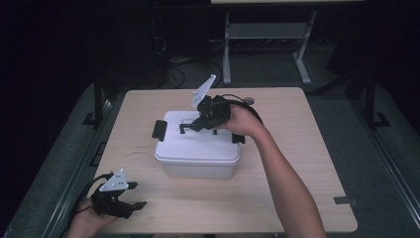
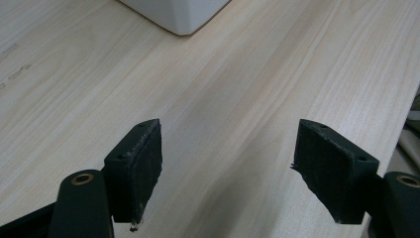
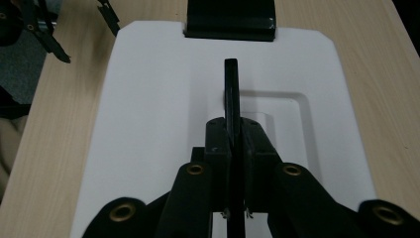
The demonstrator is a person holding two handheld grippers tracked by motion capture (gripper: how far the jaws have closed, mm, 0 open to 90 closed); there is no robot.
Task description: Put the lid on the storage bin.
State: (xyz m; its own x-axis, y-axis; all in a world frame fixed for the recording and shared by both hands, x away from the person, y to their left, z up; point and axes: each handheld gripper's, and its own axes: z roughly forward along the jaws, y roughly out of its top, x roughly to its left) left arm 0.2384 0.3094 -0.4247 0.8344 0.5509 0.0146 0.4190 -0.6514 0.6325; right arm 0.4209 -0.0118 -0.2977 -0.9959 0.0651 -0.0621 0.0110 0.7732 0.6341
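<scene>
A white plastic box (image 1: 198,148) with a white lid (image 3: 148,124) stands in the middle of the wooden table. Black latches sit at its ends (image 1: 159,129) (image 3: 230,20). A thin black handle (image 3: 231,94) stands raised from the lid's recess. My right gripper (image 1: 194,126) (image 3: 236,134) is shut on that handle, its pads pressed on both sides. My left gripper (image 1: 136,204) (image 2: 228,168) rests near the table's front left corner, open, with bare wood between its pads. The box's corner (image 2: 178,15) lies ahead of it.
The table's right edge (image 2: 411,99) runs close beside the left gripper's far jaw. A small round object (image 1: 249,100) lies at the table's back edge. A metal frame (image 1: 267,34) stands on the floor beyond the table.
</scene>
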